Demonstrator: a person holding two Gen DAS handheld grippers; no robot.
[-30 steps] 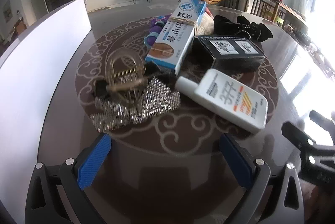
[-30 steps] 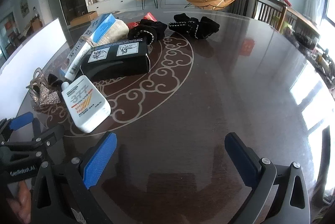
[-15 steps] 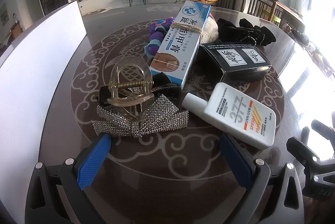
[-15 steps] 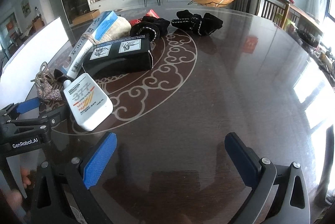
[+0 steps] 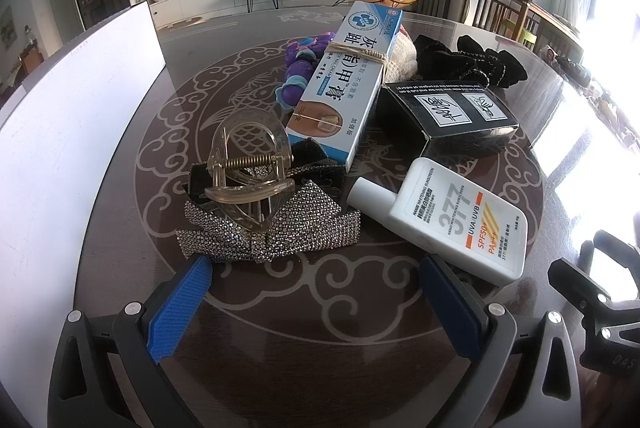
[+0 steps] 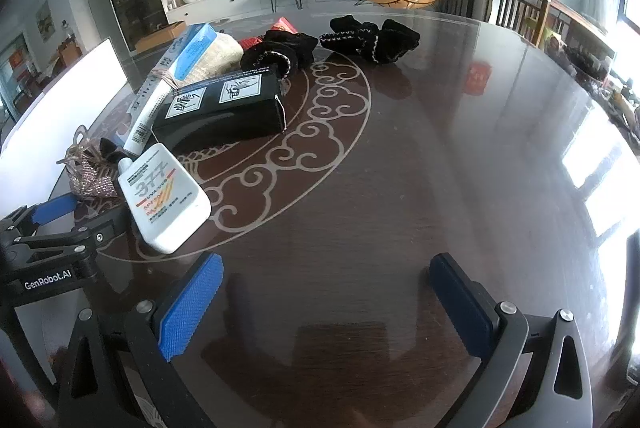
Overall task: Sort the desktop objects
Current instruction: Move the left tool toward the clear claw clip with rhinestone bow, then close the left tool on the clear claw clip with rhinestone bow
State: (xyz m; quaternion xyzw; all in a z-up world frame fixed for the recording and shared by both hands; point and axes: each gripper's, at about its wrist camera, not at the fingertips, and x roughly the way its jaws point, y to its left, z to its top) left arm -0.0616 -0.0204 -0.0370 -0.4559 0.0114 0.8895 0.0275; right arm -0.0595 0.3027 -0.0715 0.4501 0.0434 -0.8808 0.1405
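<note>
A pile of objects lies on the dark round table. In the left wrist view a clear hair claw clip rests on a rhinestone bow, beside a blue-white nail cream box, a black box and a white sunscreen bottle. My left gripper is open and empty, just short of the bow. My right gripper is open and empty over bare table, right of the sunscreen bottle. The left gripper also shows in the right wrist view.
A white board stands along the table's left side. Purple hair ties, a beige pouch and black scrunchies lie behind the boxes. A red packet sits at the back. Chairs stand beyond the table's right edge.
My left gripper has moved forward, closer to the bow and claw clip. My right gripper has shifted slightly forward. Both stay open.
</note>
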